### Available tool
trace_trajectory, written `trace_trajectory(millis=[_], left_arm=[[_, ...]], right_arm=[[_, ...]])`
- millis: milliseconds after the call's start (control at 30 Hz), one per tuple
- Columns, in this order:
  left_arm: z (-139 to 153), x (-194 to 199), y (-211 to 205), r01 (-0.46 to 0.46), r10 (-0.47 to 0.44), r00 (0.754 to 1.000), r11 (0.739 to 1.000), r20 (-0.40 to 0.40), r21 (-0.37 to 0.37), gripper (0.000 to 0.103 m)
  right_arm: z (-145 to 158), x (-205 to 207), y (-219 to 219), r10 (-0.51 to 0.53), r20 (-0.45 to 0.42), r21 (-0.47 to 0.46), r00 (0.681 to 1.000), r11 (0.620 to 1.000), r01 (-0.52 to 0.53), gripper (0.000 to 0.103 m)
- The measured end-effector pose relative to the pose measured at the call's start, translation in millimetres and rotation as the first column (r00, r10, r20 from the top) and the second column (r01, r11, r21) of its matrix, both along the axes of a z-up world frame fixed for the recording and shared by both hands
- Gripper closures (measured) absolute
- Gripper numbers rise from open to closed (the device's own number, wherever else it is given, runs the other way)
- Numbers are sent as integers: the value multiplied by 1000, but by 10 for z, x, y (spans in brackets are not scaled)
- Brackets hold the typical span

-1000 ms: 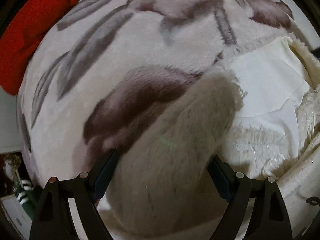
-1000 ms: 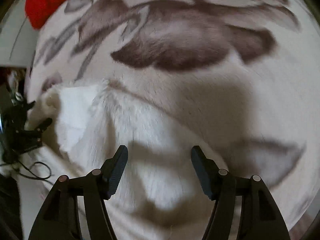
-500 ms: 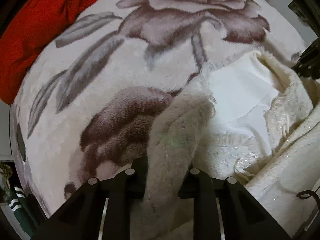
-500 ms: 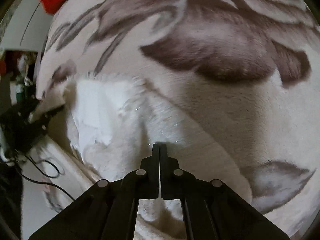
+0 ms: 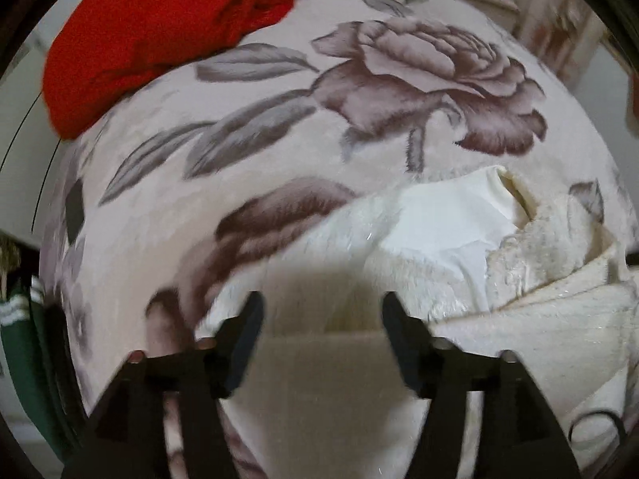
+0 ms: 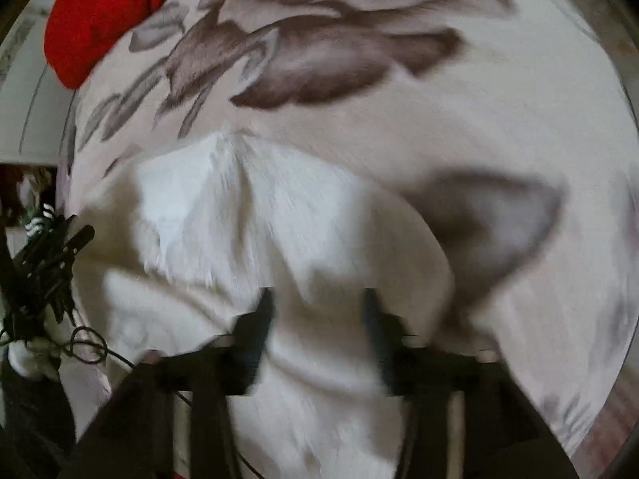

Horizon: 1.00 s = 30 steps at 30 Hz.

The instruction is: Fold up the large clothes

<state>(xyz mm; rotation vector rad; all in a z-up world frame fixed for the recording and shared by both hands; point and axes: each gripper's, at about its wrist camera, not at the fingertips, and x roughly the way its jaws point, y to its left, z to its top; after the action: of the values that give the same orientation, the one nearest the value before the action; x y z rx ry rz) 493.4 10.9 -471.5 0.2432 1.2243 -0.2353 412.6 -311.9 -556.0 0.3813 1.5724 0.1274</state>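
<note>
A cream fluffy garment [image 5: 459, 239] with a white lining lies on a rose-patterned blanket [image 5: 279, 147]. In the left wrist view my left gripper [image 5: 321, 315] is open just above the garment's near fold, holding nothing. In the right wrist view the same garment [image 6: 247, 215] spreads under my right gripper [image 6: 317, 307], which is open with cloth between and below its fingers; the picture is blurred. The other gripper shows at the left edge of that view [image 6: 52, 251].
A red cloth [image 5: 159, 28] lies bunched at the far left of the blanket and shows in the right wrist view too [image 6: 100, 20]. The blanket's left edge drops off to a room floor with a green striped thing [image 5: 20, 311].
Both grippers were shut on the garment half a second ago and have now opened. The cloth has dropped back flat and both grippers have drawn back a little.
</note>
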Motion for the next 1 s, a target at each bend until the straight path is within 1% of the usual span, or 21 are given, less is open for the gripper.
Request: trace_trajectory(millis=[100,200,267,333,400,433,467,500,533,567,600,633,667,700,733,767,800,833,867,933,1000], left_arm=[[-24,-224,193,-98,98,995,995,-2,13,33],[-169,-531,365,-221,222,975,974,-16,38,33],[-252,-738,443,-275,277,960,959,-30,73,33],[-325,-997,499,-320,324,946,941,-26,110,33],[-386,-1175,494,-331,336,942,935,-20,126,33],[-430,-1222,481,-324,330,944,938,-24,125,32],[-486,-1261,467,-316,322,946,942,-31,115,28],[-565,-1283,460,-319,324,946,942,-32,106,24],[-646,-1285,461,-327,332,943,939,-35,105,19],[-752,-1261,464,-337,344,938,936,-52,100,15],[-855,-1224,482,-356,362,930,931,-69,84,9],[-944,-1184,519,-380,383,920,923,-79,54,2],[-988,-1160,556,-399,399,913,917,-86,24,0],[-1033,-1122,620,-417,410,906,908,-108,-46,0],[-1077,-1090,701,-443,428,894,890,-135,-112,0],[-1104,-1075,756,-458,438,886,876,-150,-149,0],[-1126,-1056,812,-465,439,883,866,-166,-181,0],[-1131,-1044,839,-455,426,888,869,-172,-197,0],[-1121,-1043,842,-443,415,894,874,-169,-197,0],[-1063,-1049,821,-423,399,903,889,-159,-176,0],[-965,-1064,785,-411,395,909,902,-132,-130,0]], right_arm=[[-9,-496,-203,-121,-48,112,991,986,126,42],[-118,-905,-372,-237,-107,258,966,931,257,42],[-216,-1032,-353,-260,-125,321,958,903,287,42],[-390,-1068,-103,-229,-166,363,959,890,275,44],[-452,-1043,128,-183,-156,343,971,912,227,97],[-428,-1017,199,-176,-128,305,976,930,207,97],[-364,-992,206,-187,-87,254,979,946,203,97],[-273,-955,159,-220,-28,207,975,953,221,98],[-216,-918,86,-265,16,187,964,948,258,98],[-209,-876,4,-296,23,179,955,941,288,98],[-245,-839,0,-281,0,173,960,945,277,98],[-300,-802,43,-235,-39,167,971,957,238,97],[-327,-793,79,-197,-72,166,978,964,206,97],[-325,-782,106,-170,-98,169,981,968,185,93],[-292,-777,101,-158,-116,188,981,966,178,90],[-224,-779,26,-174,-112,202,978,960,194,81],[-175,-753,-52,-205,-95,204,974,954,220,61],[-127,-738,-193,-257,-73,199,964,943,267,39],[-116,-719,-360,-314,-65,200,947,926,320,32],[-210,-664,-598,-403,-86,216,911,885,412,31],[-445,-573,-777,-453,-165,240,876,843,481,30]])
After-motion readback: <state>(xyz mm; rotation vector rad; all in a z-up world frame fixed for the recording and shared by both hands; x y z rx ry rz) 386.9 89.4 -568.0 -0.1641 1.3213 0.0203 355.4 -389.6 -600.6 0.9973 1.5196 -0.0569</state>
